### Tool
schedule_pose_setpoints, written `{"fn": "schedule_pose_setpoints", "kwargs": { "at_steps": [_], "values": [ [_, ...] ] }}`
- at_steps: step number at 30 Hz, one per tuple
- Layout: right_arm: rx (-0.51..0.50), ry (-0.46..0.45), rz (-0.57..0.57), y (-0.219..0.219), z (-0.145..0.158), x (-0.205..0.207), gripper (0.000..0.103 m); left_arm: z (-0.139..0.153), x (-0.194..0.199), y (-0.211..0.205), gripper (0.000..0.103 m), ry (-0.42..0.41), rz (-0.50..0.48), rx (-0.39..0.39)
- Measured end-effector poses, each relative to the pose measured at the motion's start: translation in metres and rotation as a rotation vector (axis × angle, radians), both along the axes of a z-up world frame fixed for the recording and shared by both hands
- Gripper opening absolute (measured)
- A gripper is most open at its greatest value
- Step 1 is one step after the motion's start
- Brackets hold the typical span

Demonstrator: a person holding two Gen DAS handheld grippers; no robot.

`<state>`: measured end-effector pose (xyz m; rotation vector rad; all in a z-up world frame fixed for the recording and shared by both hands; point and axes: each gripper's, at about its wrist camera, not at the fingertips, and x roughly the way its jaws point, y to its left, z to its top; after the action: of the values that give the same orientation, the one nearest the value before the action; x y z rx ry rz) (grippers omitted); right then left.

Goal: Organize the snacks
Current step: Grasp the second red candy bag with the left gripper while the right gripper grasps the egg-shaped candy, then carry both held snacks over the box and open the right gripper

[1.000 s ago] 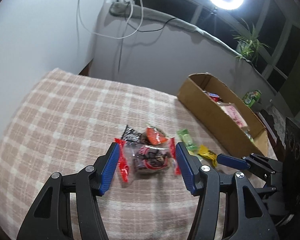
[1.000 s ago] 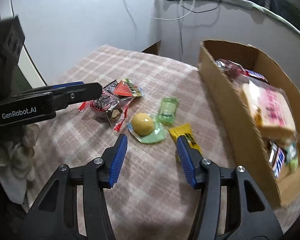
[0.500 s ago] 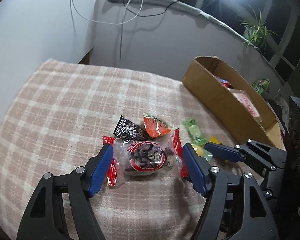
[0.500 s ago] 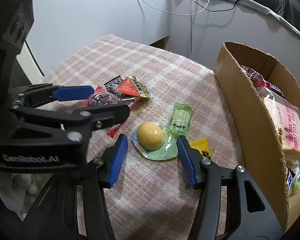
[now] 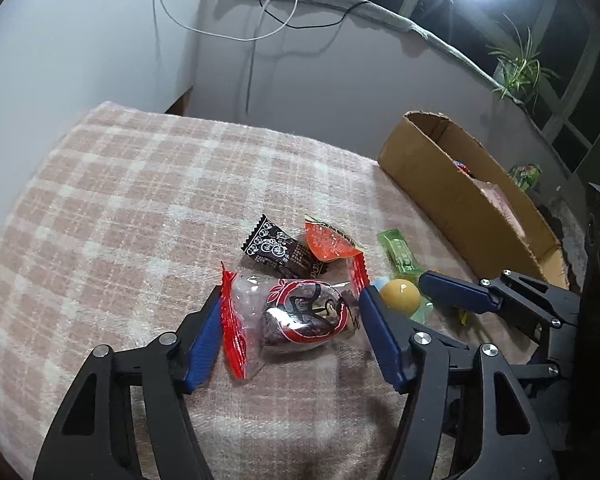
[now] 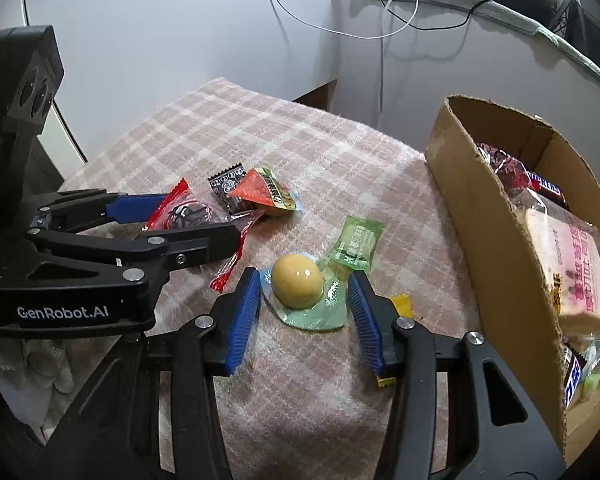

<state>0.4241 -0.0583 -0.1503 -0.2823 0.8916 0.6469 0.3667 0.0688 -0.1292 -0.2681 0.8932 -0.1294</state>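
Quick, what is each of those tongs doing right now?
Left tongs: closing around the clear red-edged snack bag, not yet gripping.
Right tongs: closing around the yellow jelly cup, not yet gripping.

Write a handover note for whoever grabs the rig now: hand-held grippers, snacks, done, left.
Left hand-held gripper: jaws closing around the clear red-edged packet, which lies on the cloth.
Right hand-held gripper: jaws closing around the yellow jelly cup; not lifted.
Loose on the plaid cloth: black wrapper, orange packet, green sachet, small yellow candy.
Done: cardboard box already holds several snacks.
Left: finish both grasps, box them, then the four loose ones.
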Motion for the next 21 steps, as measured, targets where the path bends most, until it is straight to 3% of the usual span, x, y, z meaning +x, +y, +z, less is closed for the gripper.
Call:
{"fn": "schedule_pose_setpoints", "kwargs": {
  "at_steps": [2, 6, 21],
  "values": [
    [-0.007, 0.001, 0.006, 0.004, -0.002, 0.001, 0.047, 0.000, -0.001, 0.002, 0.064, -0.003, -0.001, -0.006],
    [-0.016, -0.005, 0.024, 0.010, -0.002, -0.001, 0.034, 0.002, -0.004, 0.003, 0.061, -0.013, -0.008, -0.005],
    [0.084, 0.004, -0.027, -0.019, 0.019, -0.014, 0.034, 0.021, -0.016, -0.004, 0.056, -0.074, -0.013, 0.010]
  ]
}}
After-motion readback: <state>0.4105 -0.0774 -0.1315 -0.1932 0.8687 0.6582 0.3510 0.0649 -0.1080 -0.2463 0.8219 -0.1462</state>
